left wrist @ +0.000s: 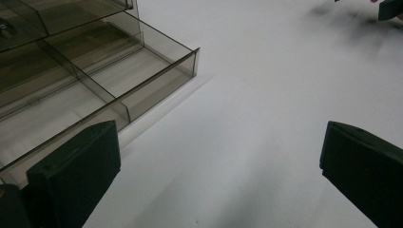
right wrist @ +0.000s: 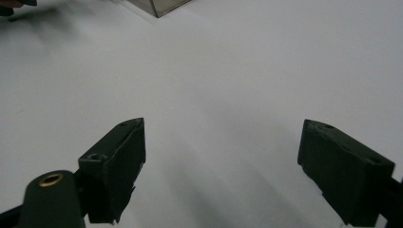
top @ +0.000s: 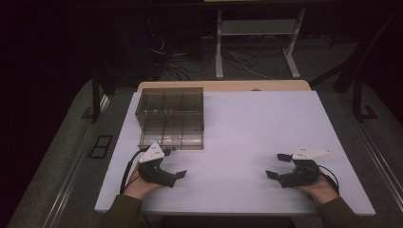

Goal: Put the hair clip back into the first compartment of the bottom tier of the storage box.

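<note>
- Left gripper (top: 177, 164) down low at the near left of the white table (top: 256, 123), jaws wide apart, nothing held.
- Right gripper (top: 277, 165) at the near right, well apart from the left one, jaws wide apart too, nothing held.
- Clear brown box (top: 171, 116) with little rooms inside, sitting on the far left part of the table, just beyond the left gripper.
- Box corner close by one left jaw in the left gripper view, not touching.
</note>
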The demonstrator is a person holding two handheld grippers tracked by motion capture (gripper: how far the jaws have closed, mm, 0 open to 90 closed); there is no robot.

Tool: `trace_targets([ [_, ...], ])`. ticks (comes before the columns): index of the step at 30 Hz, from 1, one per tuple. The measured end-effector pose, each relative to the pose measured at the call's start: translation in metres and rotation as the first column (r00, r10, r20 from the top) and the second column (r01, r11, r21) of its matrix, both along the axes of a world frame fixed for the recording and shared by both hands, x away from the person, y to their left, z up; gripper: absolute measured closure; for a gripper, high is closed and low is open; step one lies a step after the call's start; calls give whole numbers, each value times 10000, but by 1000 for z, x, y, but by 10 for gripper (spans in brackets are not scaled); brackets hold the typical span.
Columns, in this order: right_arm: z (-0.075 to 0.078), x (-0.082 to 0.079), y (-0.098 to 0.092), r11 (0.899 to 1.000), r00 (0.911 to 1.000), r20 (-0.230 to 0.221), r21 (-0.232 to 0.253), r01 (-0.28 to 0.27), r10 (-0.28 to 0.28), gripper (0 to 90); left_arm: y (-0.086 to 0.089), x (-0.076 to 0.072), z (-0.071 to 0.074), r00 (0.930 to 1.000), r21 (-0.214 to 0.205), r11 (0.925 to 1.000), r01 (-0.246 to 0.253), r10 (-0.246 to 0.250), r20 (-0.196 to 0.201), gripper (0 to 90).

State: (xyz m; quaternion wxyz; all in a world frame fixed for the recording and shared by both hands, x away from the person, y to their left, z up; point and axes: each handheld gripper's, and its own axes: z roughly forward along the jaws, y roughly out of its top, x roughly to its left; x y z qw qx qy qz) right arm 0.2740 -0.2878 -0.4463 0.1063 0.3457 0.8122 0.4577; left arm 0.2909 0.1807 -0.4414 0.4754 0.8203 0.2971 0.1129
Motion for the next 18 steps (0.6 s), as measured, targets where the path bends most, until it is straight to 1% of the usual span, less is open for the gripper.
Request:
trace_targets([
  [4, 0, 0, 0, 10000, 10000, 8, -16, -2, 2, 154, -1, 0, 0, 10000, -5, 10000, -40, 40, 11, 0],
  [6, 0, 0, 0, 10000, 10000, -7, 6, 10, -10, 154, -1, 0, 1, 10000, 58, 10000, -5, 5, 20, 0],
  [12, 0, 0, 0, 10000, 10000, -5, -12, 4, -4, 155, -3, -1, 1, 9999, 251, 9995, -173, 173, 13, 0],
  [15, 0, 0, 0, 10000, 10000, 11, -20, 6, -6, 155, -3, -1, 2, 9998, 232, 9995, -202, 201, 41, 0],
  [17, 0, 0, 0, 10000, 10000, -1, -9, 30, -30, 154, -3, -1, 3, 9991, 173, 9990, -419, 417, 77, 0],
  [18, 0, 0, 0, 10000, 10000, -1, -9, 30, -30, 154, -3, -1, 3, 9991, 173, 9990, -419, 417, 77, 0],
])
